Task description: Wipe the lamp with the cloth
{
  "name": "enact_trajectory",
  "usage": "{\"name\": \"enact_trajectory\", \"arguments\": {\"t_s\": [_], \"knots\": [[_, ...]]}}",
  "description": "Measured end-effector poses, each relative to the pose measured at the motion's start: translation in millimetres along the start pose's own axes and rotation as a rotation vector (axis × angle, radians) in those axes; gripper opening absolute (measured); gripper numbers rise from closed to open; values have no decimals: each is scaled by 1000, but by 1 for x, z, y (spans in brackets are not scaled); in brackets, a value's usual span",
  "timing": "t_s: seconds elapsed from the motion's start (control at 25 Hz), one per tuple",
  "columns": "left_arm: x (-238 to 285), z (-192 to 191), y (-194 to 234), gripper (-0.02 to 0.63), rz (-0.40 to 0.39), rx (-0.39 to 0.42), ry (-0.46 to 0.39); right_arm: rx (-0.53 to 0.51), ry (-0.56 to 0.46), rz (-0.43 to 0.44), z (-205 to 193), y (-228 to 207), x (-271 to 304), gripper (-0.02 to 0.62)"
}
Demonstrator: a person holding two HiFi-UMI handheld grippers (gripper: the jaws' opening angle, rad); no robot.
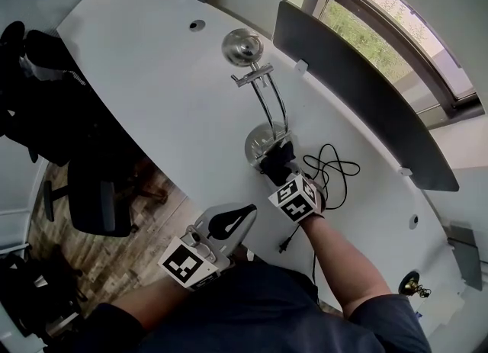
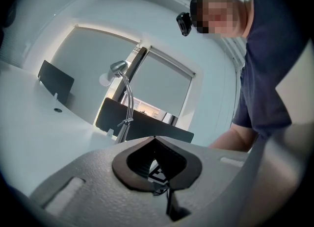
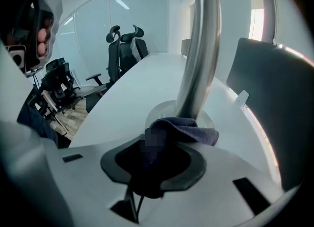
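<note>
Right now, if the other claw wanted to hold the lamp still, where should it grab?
Probably the thin stem, just below its little crossbar, coming in from the left. Its rods look narrow enough to fit between the jaws. The base is a wide, shiny dome, and the right claw holds the cloth against it. The left claw is shut, so it must open first.

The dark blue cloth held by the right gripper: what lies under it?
The dark blue cloth rests on the round chrome lamp base, beside the lamp's stem. Only the rim of the base shows; the part beneath the cloth is covered.
</note>
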State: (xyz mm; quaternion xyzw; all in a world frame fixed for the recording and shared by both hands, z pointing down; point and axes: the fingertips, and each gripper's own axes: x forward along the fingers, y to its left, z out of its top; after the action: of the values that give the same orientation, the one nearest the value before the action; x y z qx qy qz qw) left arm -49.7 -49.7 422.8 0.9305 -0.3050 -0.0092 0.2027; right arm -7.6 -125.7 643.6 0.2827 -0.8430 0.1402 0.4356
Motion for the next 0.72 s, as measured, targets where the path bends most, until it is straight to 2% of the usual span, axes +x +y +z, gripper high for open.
{"name": "enact_trajectory", "arguments": {"t_s": [0.28, 0.72], "knots": [[-19, -3, 12, 6, 23, -11, 11, 97, -4, 18, 24, 16, 16, 110], [-39, 1, 30, 6, 51, -20, 8, 226, -31, 11, 60, 14, 41, 110]]}}
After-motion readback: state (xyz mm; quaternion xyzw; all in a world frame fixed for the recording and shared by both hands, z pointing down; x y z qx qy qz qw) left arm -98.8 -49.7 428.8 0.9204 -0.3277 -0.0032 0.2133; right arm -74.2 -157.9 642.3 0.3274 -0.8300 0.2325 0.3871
